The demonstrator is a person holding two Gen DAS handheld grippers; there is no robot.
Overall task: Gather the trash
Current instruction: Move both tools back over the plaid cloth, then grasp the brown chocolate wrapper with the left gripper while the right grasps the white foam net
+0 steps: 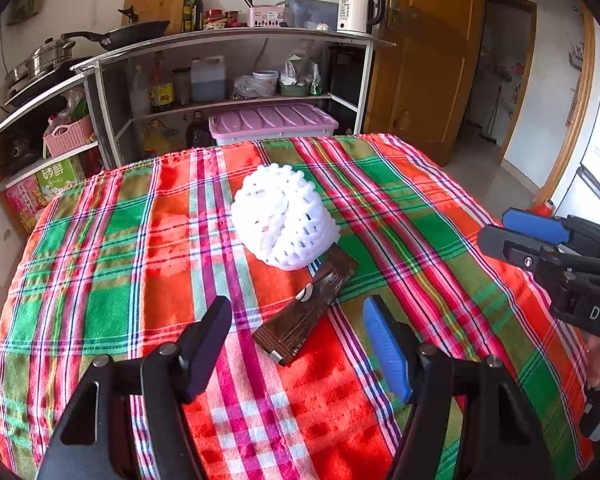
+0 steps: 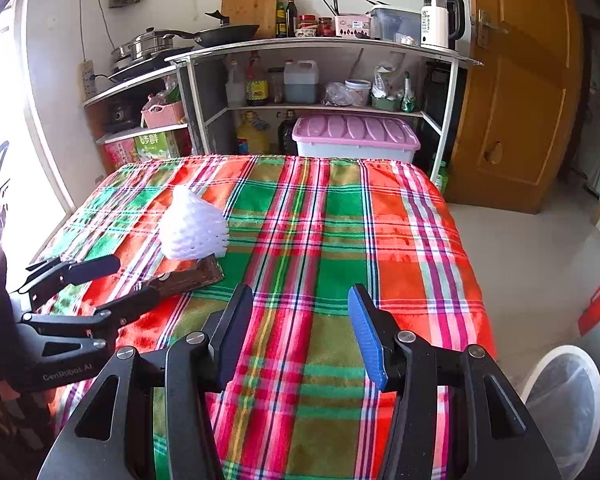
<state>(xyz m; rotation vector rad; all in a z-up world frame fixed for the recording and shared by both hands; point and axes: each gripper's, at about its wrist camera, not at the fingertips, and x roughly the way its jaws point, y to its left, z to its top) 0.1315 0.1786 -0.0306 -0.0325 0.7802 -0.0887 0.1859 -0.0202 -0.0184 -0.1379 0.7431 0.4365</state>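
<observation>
- White foam fruit net (image 1: 286, 218), on the plaid tablecloth (image 1: 112, 248), at about 12 o'clock from the left gripper (image 1: 300, 346); near edge resting on the far end of a dark brown wrapper (image 1: 306, 306).
- Wrapper flat on the cloth, running from 1 o'clock down toward 6 o'clock, near end between the parted left fingers; a small white round mark on its top.
- Left gripper: jaws wide apart, nothing held, hovering over the near part of the table.
- Right gripper (image 2: 300, 330): jaws likewise spread, empty, over bare cloth; net (image 2: 194, 226) and wrapper (image 2: 188, 276) at roughly 10 o'clock from it.
- Seen from the right wrist camera, left gripper (image 2: 112, 284) at 9 o'clock, body lettered "GenRobot.AI".
- Seen from the left wrist camera, right gripper (image 1: 516, 236) at 3 o'clock, letters "DAS" legible on its body.
- White bin with a liner (image 2: 564, 404) on the floor at 4 o'clock of the right view.
- Shelf unit (image 1: 228, 40) behind the table: white kettle (image 1: 358, 10) marked "55", pink-lidded box (image 1: 274, 120), green carton (image 1: 58, 176) reading "6" followed by Chinese characters.
</observation>
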